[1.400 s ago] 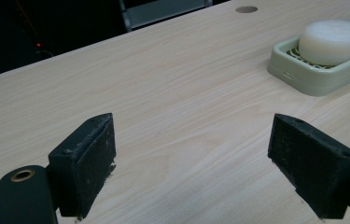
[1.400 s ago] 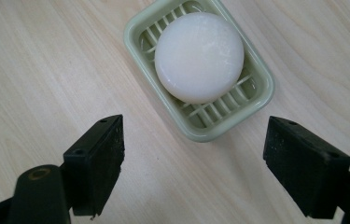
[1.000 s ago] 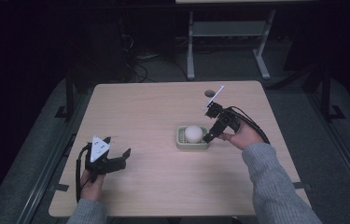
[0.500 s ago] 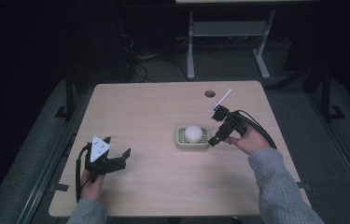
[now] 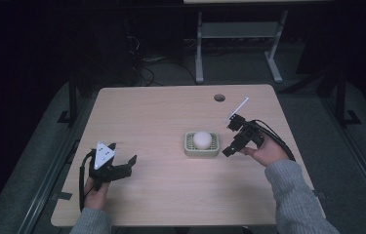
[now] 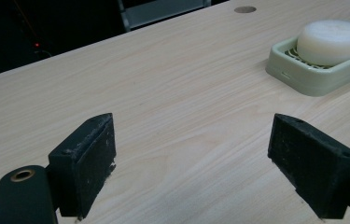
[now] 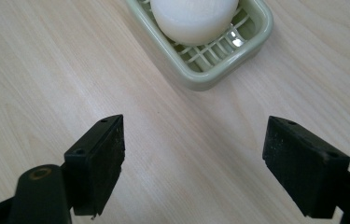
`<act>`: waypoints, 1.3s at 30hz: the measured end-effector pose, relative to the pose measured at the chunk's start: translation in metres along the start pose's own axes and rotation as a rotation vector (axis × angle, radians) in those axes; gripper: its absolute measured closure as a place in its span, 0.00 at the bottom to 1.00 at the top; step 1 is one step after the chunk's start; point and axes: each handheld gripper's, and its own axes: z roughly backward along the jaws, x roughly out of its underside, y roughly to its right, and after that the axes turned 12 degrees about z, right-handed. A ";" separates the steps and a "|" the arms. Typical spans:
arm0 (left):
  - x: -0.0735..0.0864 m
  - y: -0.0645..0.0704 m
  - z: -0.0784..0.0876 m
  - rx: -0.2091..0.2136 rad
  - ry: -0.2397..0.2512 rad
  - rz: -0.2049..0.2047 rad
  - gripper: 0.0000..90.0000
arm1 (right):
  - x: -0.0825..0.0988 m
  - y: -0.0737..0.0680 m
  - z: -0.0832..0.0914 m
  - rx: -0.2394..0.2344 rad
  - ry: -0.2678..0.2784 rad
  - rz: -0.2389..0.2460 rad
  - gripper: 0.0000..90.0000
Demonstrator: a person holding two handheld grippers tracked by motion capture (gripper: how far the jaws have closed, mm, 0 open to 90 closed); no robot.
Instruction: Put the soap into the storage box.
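A round white soap [image 5: 202, 139] lies in a pale green slatted soap dish [image 5: 189, 147] right of the table's middle. My right gripper [image 5: 229, 137] stands open just right of the dish, clear of it, jaws empty. In the right gripper view the soap [image 7: 193, 14] and dish [image 7: 228, 65] sit ahead of the wide-apart right gripper [image 7: 193, 140]. My left gripper [image 5: 123, 153] rests open near the front left of the table, far from the dish. Its own view has the left gripper [image 6: 191, 140] over bare wood, with the soap [image 6: 331, 36] and dish [image 6: 303, 77] at the upper right.
The light wooden table [image 5: 161, 112] has a round cable hole [image 5: 219, 97] near its far edge. Behind it stands a metal frame [image 5: 239, 34], with cables on the dark floor. Bare tabletop spreads between the two grippers.
The right gripper has drawn back to the right, away from the soap dish it was at a second ago. The soap stays in the dish. The left gripper has not moved.
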 end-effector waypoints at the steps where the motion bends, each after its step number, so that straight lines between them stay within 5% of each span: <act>1: 0.000 0.000 0.000 0.000 0.001 -0.001 0.16 | 0.001 0.000 0.000 0.000 0.001 -0.001 0.22; 39: 0.000 0.000 0.000 0.004 -0.005 -0.006 0.16 | 0.053 -0.010 0.002 0.010 0.029 -0.038 0.23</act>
